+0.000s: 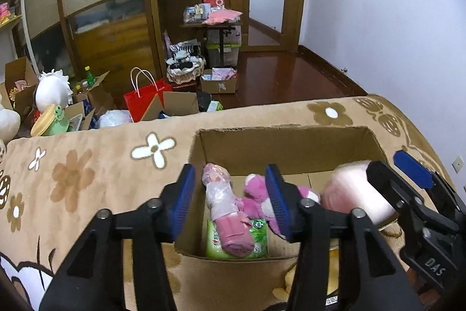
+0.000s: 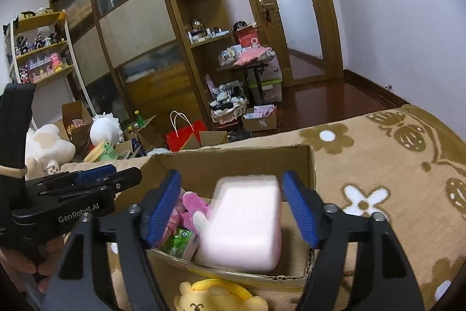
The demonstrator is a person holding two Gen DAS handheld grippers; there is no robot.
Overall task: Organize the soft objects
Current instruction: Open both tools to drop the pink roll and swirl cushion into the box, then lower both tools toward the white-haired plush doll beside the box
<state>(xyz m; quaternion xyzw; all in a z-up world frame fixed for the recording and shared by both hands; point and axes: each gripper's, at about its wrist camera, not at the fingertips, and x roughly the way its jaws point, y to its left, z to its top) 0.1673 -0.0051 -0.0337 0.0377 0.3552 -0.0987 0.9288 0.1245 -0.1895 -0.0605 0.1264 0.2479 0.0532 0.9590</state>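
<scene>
Two sets of jaws, both standing apart over one cardboard box (image 1: 291, 142) that is sitting on the flower-patterned bed cover (image 1: 87, 174).

Left gripper (image 1: 233, 200) — jaws parted, nothing pressing between the pads; I am hovering it over the box's near-left part, where the goods already filed are lying: a pink plush toy (image 1: 256, 200), a wrapped pink bundle (image 1: 221, 197) and, under it, a green tissue pack (image 1: 259, 238). They are lying packed toward that side, which I judge is leaving the other side free.

Right gripper (image 2: 230, 206) — jaws wide, pads clear of the pale pink block (image 2: 244, 223), which is showing blurred between them, over the box's right part; I take it to be dropping in, though I cannot tell whether it is touching the bottom.

One yellow plush (image 2: 215, 296) is lying on the cover just outside the near wall — by my judgement the next item to file.
</scene>
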